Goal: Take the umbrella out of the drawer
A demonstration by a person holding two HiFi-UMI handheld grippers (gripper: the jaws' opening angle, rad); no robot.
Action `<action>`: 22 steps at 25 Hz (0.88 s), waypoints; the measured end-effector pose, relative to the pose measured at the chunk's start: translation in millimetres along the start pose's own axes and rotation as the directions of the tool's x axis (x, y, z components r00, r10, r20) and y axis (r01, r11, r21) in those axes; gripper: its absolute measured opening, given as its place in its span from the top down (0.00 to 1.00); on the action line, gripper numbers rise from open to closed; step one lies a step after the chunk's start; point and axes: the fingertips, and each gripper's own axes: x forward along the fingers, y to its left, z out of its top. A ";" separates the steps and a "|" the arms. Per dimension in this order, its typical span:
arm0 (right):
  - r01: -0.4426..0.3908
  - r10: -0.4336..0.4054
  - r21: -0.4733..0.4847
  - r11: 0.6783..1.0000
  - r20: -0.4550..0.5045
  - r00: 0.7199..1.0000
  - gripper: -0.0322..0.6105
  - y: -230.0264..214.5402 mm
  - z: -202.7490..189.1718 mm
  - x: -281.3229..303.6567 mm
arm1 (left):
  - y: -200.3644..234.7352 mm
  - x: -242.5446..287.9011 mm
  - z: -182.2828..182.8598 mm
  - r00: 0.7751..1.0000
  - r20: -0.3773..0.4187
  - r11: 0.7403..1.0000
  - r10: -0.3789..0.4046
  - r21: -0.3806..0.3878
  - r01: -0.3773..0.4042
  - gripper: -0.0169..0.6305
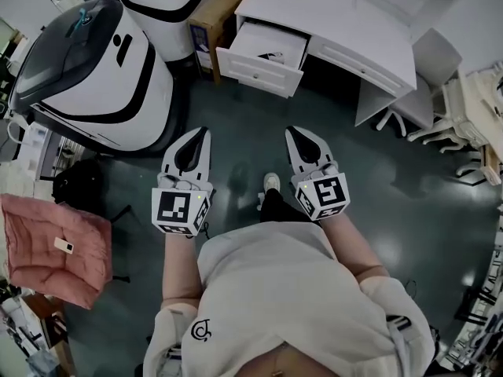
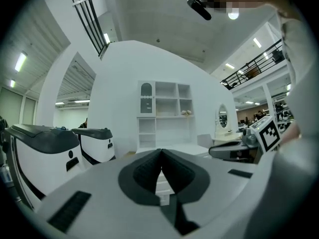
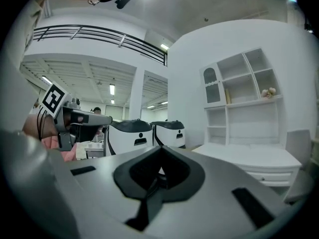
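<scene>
A white desk [image 1: 354, 22] stands at the far side of the dark floor, with one drawer [image 1: 263, 57] pulled open. A small dark thing [image 1: 272, 55] lies inside it; I cannot tell if it is the umbrella. My left gripper [image 1: 203, 130] and right gripper [image 1: 291, 130] are held side by side at waist height, pointing level at the desk and well short of it. Both are shut and empty. In the left gripper view the left gripper [image 2: 161, 151] has its pads together, and in the right gripper view the right gripper [image 3: 160, 149] looks the same.
Two big white-and-black machines [image 1: 94, 77] stand at the left, with a cardboard box [image 1: 216, 14] beside the desk. A pink cushion [image 1: 51, 250] and a black bag [image 1: 78, 183] lie at the near left. White chairs [image 1: 428, 93] stand at the right. A shelf unit [image 2: 164, 113] rises behind the desk.
</scene>
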 end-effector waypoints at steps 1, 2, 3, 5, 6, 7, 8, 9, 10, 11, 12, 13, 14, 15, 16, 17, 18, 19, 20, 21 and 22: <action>-0.006 0.006 0.000 1.000 0.000 1.000 0.94 -13.6 1.5 12.2 | 3.2 17.6 1.2 1.000 -0.003 1.000 0.006 -0.003 -0.006 0.95; -0.010 0.010 -0.001 1.000 0.000 1.000 0.94 -27.8 3.2 24.0 | 5.9 35.8 2.5 1.000 -0.005 1.000 0.009 -0.006 -0.009 0.95; -0.012 0.012 -0.001 1.000 0.001 1.000 0.94 -42.6 4.8 35.3 | 7.8 54.6 3.6 1.000 -0.007 1.000 0.009 -0.009 -0.009 0.95; -0.013 0.013 0.003 1.000 -0.003 1.000 0.94 -73.9 6.2 56.5 | 9.4 93.7 4.8 1.000 -0.018 1.000 0.003 -0.012 -0.003 0.95; -0.012 0.012 0.007 1.000 -0.007 1.000 0.94 -90.3 6.0 66.6 | 9.4 114.1 5.0 1.000 -0.025 1.000 -0.002 -0.013 0.002 0.95; -0.009 0.009 0.014 1.000 -0.010 1.000 0.94 -106.9 5.4 76.8 | 8.9 135.0 5.2 0.999 -0.032 1.000 -0.010 -0.012 0.010 0.95; -0.006 0.006 0.021 1.000 -0.013 1.000 0.94 -123.1 4.2 86.6 | 7.9 155.7 5.2 0.999 -0.038 1.000 -0.020 -0.009 0.020 0.95; -0.002 0.003 0.027 1.000 -0.018 1.000 0.94 -138.3 2.2 95.6 | 6.2 175.6 4.8 0.999 -0.044 0.999 -0.032 -0.003 0.032 0.95; 0.001 -0.001 0.032 0.999 -0.026 1.000 0.94 -152.0 -0.7 103.4 | 3.9 194.0 3.6 0.998 -0.051 0.999 -0.043 0.005 0.043 0.95; 0.005 -0.004 0.037 0.999 -0.034 0.999 0.94 -164.4 -4.1 110.1 | 1.4 210.8 1.5 0.997 -0.061 0.998 -0.054 0.013 0.055 0.95; 0.010 -0.008 0.043 0.999 -0.044 0.999 0.94 -175.9 -7.5 116.0 | -1.1 226.1 -1.2 0.995 -0.074 0.998 -0.064 0.020 0.066 0.95; 0.016 -0.014 0.049 0.999 -0.053 0.999 0.94 -186.6 -10.6 121.3 | -3.4 240.0 -4.2 0.993 -0.087 0.997 -0.074 0.026 0.077 0.95; 0.024 -0.021 0.054 0.998 -0.061 0.998 0.94 -196.3 -13.2 126.2 | -5.1 252.4 -6.8 0.991 -0.100 0.996 -0.084 0.030 0.088 0.95; 0.034 -0.029 0.060 0.998 -0.067 0.997 0.94 -205.1 -15.2 131.1 | -5.6 263.8 -9.0 0.989 -0.111 0.995 -0.094 0.034 0.098 0.95; 0.044 -0.039 0.064 0.997 -0.072 0.997 0.94 -213.2 -16.9 136.5 | -4.8 274.5 -10.7 0.987 -0.119 0.993 -0.104 0.035 0.109 0.95; 0.054 -0.049 0.069 0.996 -0.076 0.996 0.94 -220.7 -18.7 142.1 | -3.1 285.2 -12.7 0.985 -0.127 0.992 -0.116 0.034 0.121 0.95; 0.064 -0.058 0.073 0.995 -0.080 0.995 0.94 -227.8 -20.7 148.1 | -0.8 296.3 -15.4 0.982 -0.136 0.991 -0.128 0.031 0.134 0.95; 0.074 -0.067 0.077 0.994 -0.084 0.994 0.94 -234.7 -22.9 154.4 | 1.8 307.8 -19.1 0.978 -0.149 0.989 -0.143 0.028 0.149 0.95; 0.084 -0.077 0.080 0.993 -0.088 0.993 0.94 -241.6 -25.1 161.0 | 4.4 319.7 -23.9 0.973 -0.165 0.986 -0.160 0.024 0.166 0.95; 0.095 -0.088 0.081 0.992 -0.092 0.992 0.94 -248.4 -27.1 167.9 | 7.0 331.9 -29.1 0.967 -0.181 0.983 -0.178 0.021 0.185 0.95; 0.110 -0.102 0.082 0.991 -0.097 0.990 0.94 -255.0 -28.9 174.9 | 9.8 344.2 -34.1 0.961 -0.195 0.979 -0.197 0.020 0.205 0.95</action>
